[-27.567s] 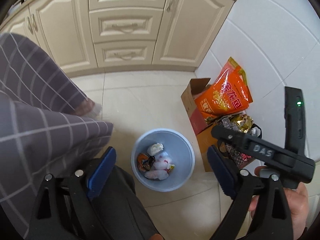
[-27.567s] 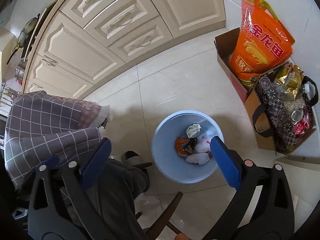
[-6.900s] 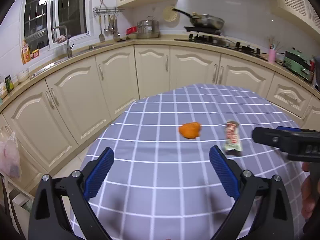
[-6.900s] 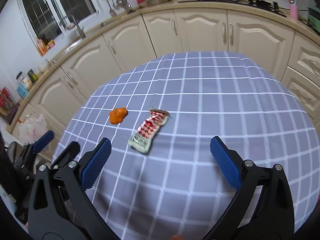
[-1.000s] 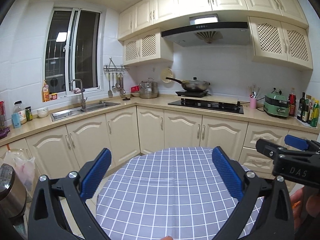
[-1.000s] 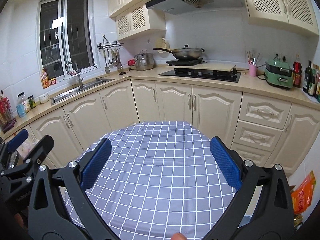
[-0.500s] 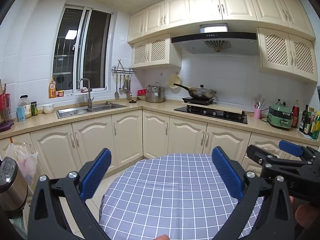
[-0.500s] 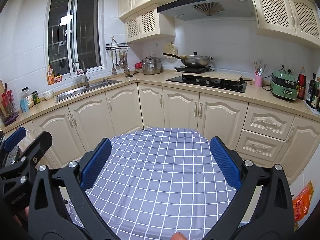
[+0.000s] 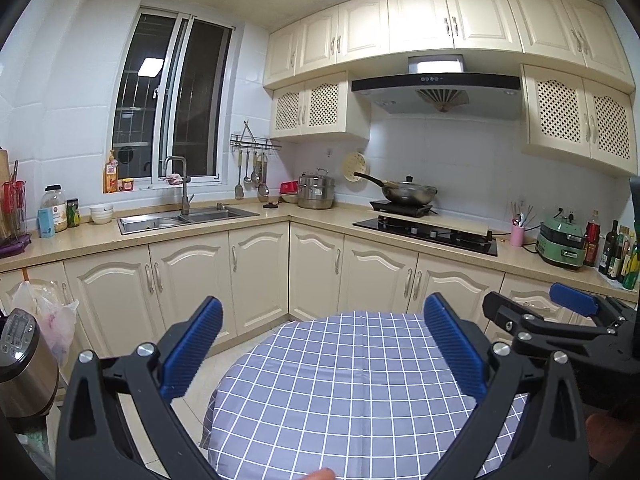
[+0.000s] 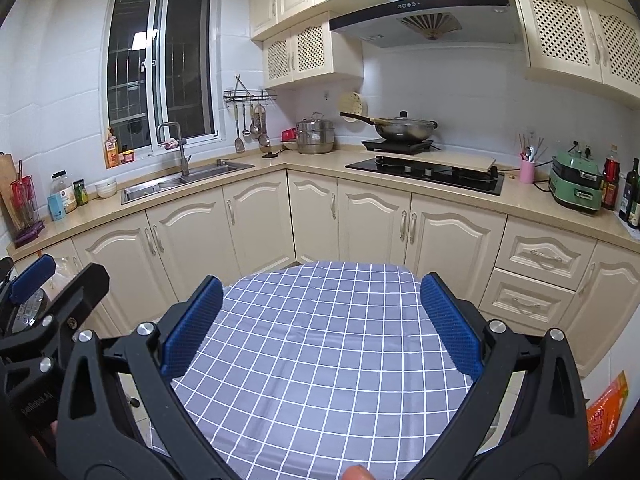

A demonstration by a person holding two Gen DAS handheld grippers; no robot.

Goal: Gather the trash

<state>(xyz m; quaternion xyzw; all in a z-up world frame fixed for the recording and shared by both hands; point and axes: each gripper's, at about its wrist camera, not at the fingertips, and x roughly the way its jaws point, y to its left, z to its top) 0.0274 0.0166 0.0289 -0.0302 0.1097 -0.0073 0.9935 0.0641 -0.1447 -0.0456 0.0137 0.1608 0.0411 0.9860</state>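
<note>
both tongs raised level over the checked tabletop (image 10: 320, 360): left tongs (image 9: 320, 344) and right tongs (image 10: 320, 320) spread wide, nothing held. no trash visible on the tabletop; no bin in view. collecting step apparently finished; next: check for leftovers.

Table (image 9: 352, 384): cloth grey-lilac, thin white grid check. Left claw (image 9: 322, 344): black frame, blue ribbed pads. Right claw (image 10: 320, 320): same black and blue. Cabinets (image 10: 376, 220): cream, silver handles. Wall tiles (image 9: 68, 128): white. Worktop (image 10: 516, 200), 1 o'clock: beige. Hob (image 10: 424, 172): glossy black. Cooker (image 10: 576, 186), 2 o'clock: mint green. Cup (image 10: 527, 171) beside it: pink. Bag (image 10: 606, 410), 4 o'clock: orange. Window (image 9: 172, 104), 10 o'clock: dark panes.
</note>
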